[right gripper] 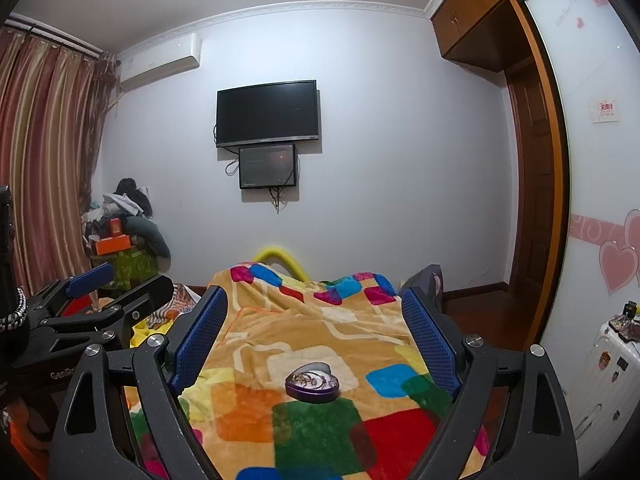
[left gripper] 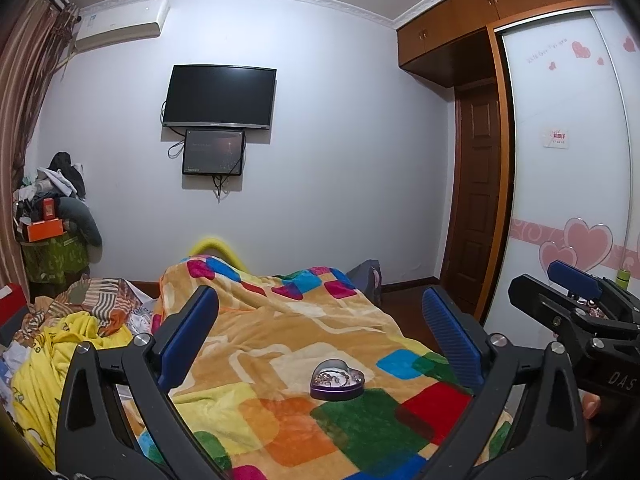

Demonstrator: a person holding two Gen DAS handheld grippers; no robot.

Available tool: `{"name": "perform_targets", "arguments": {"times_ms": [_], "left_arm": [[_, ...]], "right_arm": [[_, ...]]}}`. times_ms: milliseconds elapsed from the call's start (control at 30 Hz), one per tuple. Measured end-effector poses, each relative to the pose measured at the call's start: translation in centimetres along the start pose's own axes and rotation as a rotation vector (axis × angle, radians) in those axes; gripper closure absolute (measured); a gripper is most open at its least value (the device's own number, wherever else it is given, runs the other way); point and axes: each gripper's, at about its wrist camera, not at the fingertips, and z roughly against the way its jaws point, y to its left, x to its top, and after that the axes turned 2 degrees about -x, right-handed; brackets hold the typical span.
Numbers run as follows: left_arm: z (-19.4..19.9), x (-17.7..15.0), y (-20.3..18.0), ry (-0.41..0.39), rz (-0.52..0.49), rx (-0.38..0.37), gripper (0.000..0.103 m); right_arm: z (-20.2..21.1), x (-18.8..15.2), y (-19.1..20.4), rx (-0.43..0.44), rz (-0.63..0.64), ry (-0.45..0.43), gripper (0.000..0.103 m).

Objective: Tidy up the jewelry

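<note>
Patchwork blanket (left gripper: pixel 304 344), heart tin (left gripper: pixel 337 380) untouched, both tools (left gripper: pixel 320 344) (right gripper: pixel 316 344) wide open, empty

Jewelry (left gripper: pixel 335 378) in the heart tin (left gripper: pixel 337 393) too small to distinguish

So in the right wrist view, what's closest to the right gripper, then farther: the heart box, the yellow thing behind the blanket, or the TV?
1. Heart box, on the blanket just ahead.
2. Yellow thing, past the blanket's far end.
3. TV, on the far wall.
</note>
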Motion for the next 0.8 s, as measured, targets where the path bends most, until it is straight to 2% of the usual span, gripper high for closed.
{"name": "perform_targets", "arguments": {"times_ms": [333, 800], "left_arm": [[-0.17, -0.10, 0.03, -0.007, -0.002, 0.002, 0.001], [-0.59, -0.22, 0.14, 0.006, 0.023, -0.035, 0.001]], "right_arm": [[-0.29, 0.07, -0.04, -0.001, -0.002, 0.013, 0.016], [-0.48, 0.07, -0.22, -0.004, -0.010, 0.021, 0.016]]}}
